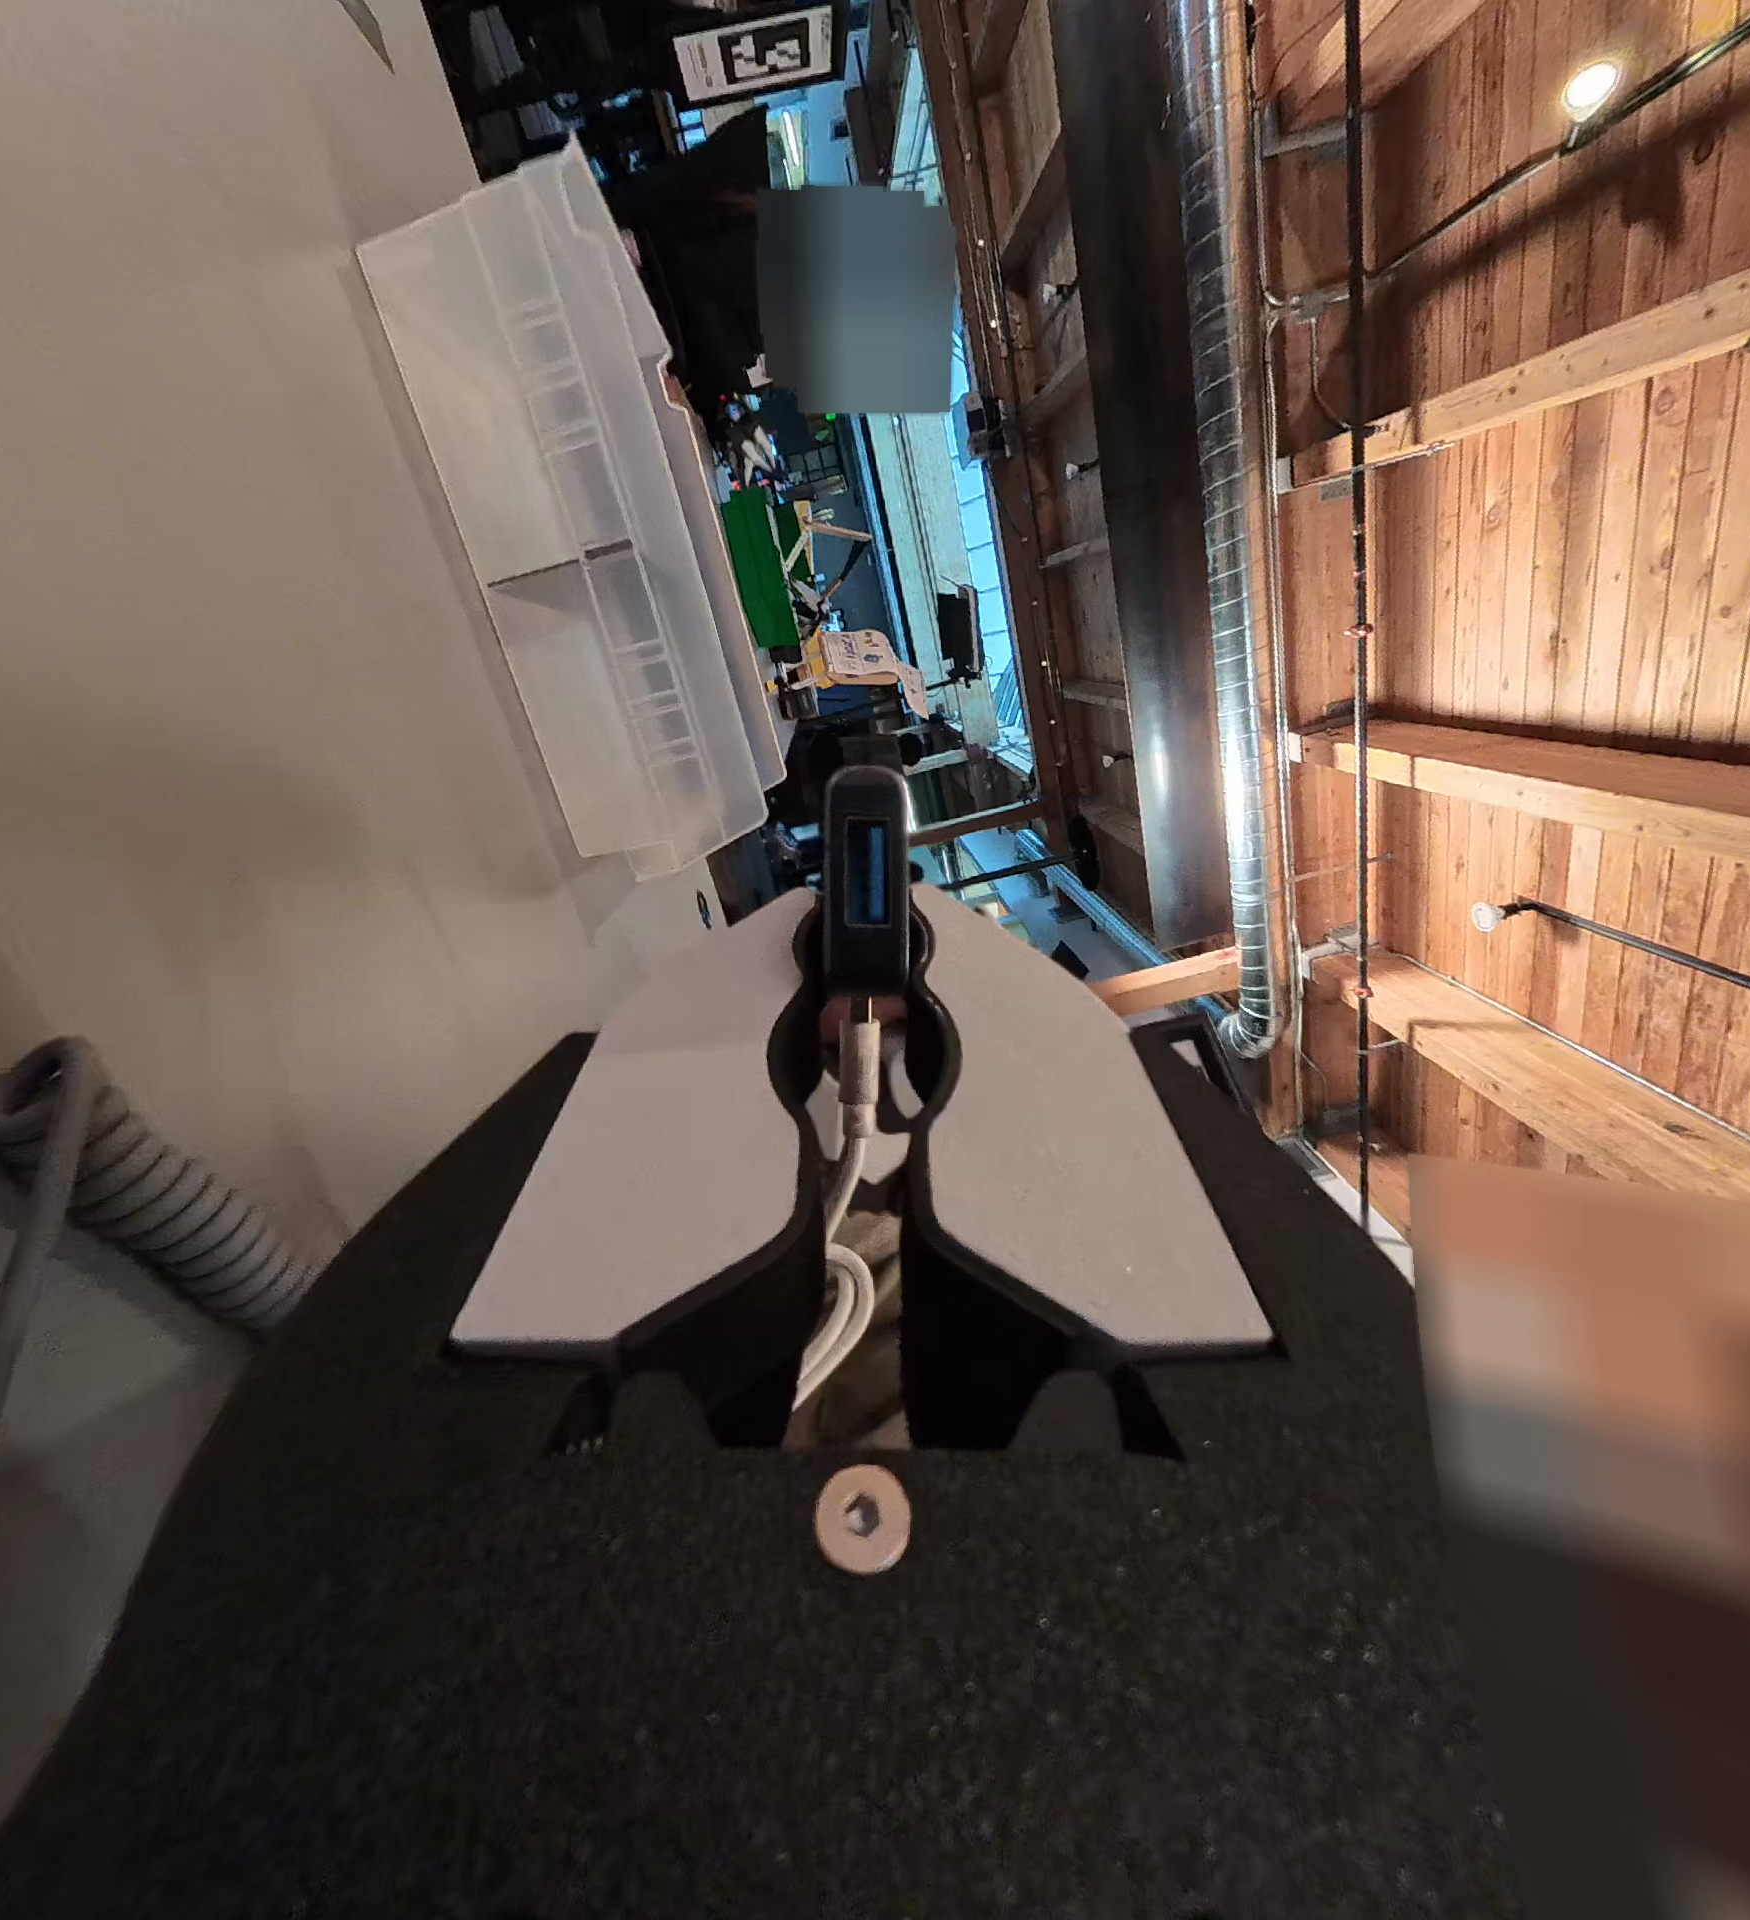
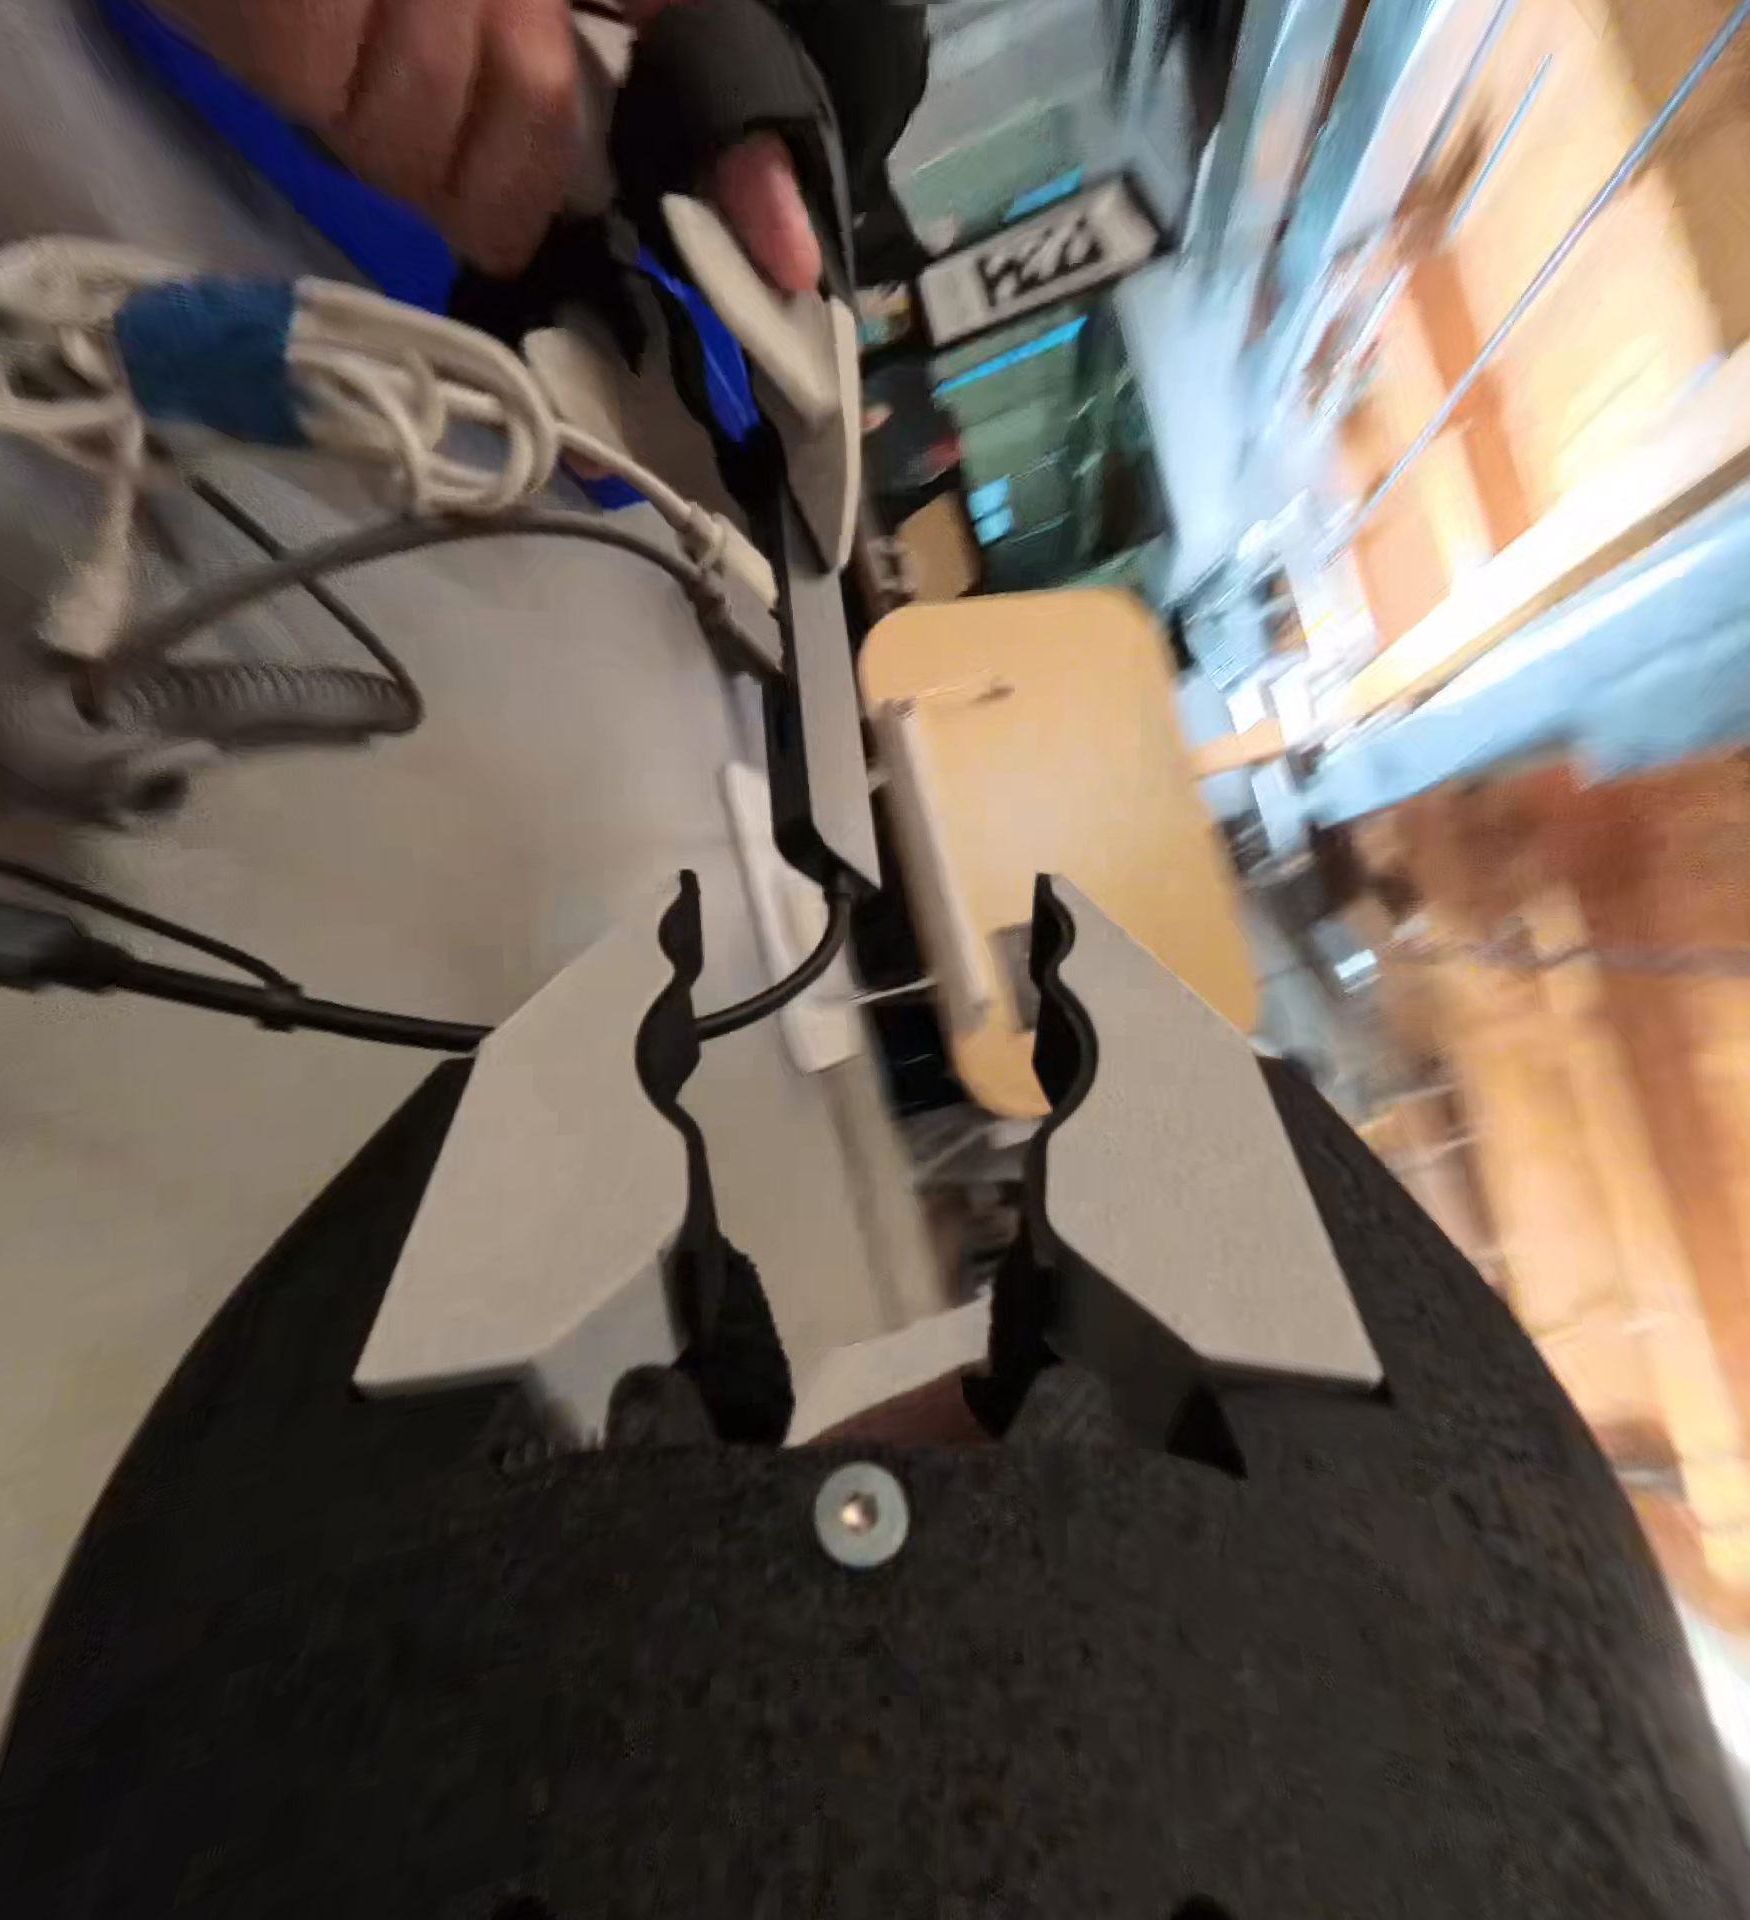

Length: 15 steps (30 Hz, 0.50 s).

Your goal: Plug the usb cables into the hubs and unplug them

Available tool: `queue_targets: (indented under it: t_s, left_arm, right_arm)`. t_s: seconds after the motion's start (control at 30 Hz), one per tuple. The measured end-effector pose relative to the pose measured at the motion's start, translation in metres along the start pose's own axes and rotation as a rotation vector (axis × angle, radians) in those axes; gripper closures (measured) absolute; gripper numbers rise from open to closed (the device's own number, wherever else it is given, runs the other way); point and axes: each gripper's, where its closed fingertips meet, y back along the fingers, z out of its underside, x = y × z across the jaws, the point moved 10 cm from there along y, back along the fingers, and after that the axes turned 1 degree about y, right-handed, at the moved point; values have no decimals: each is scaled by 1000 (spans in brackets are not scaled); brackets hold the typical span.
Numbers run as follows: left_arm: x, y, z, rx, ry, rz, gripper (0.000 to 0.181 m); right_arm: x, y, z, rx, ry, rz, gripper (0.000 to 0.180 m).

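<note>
In the left wrist view, a grey coiled cable (image 1: pixel 123 1184) lies at the far left on the pale table (image 1: pixel 154 540), and farther along the table sits a clear plastic organiser tray (image 1: pixel 580 520) with small compartments. At the centre, the left gripper (image 1: pixel 863 956) is clamped on a dark USB hub (image 1: pixel 865 883), which stands end-on between the two fingers with a blue-lined port facing the camera; a white cable (image 1: pixel 850 1184) with a metal plug is seated in the hub's near end and loops back down between the fingers. To the right, the view is filled by wooden planks and beams and a ribbed silver duct (image 1: pixel 1235 582), with a lit lamp high up. The right wrist view is smeared by motion. At its left a bundle of white cables (image 2: pixel 351 405) bound with blue tape hangs above the grey surface, and a black cable (image 2: pixel 372 1023) runs in from the left edge towards the middle. Above centre, a person's hand (image 2: pixel 497 114) holds the other gripper, which grips the long dark hub (image 2: pixel 824 717). Below, the right gripper (image 2: pixel 863 935) has its fingers spread well apart with nothing between them. Just right of the hub is a tan rounded board (image 2: pixel 1058 790) carrying a white strip, and blurred shelving lies beyond.
</note>
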Motion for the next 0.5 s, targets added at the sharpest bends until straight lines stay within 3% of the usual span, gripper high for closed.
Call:
queue_targets:
  t_s: [0.1,0.33,0.5]
  left_arm:
    - [-5,-4,3,-23,14,2,170]
    - [-2,0,-1,-63,-4,34,170]
    - [-5,7,-5,13,-2,3,170]
  right_arm:
    - [-14,-7,0,38,176,-37,117]
    - [-12,-21,0,79,268,-88,137]
    - [15,-4,-12,132,-90,-74,137]
